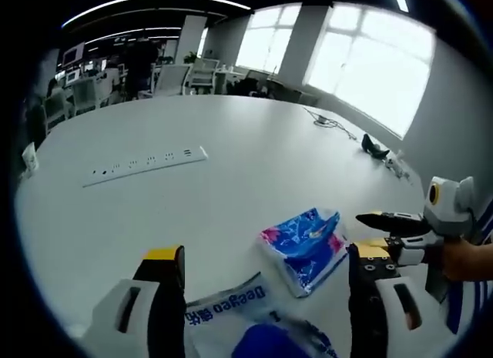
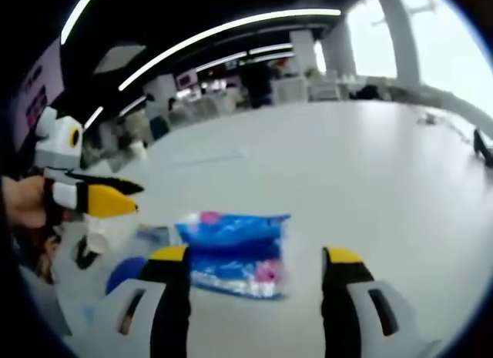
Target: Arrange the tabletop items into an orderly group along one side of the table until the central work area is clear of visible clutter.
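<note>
Packet (image 2: 231, 252) lies between right tool (image 2: 258, 296) jaws.

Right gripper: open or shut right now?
Open. In the right gripper view the right gripper has its yellow-tipped jaws wide apart, nothing between them; the blue tissue pack lies flat on the table beyond.

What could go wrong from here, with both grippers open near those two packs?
1. The blue-and-pink plastic tissue pack lies flat and looks soft and slippery; the open right gripper may crush it or push it along the white table rather than grip it.
2. The white-and-blue printed bag sits between the jaws of the open left gripper, close to the right one; the grippers might collide.
</note>
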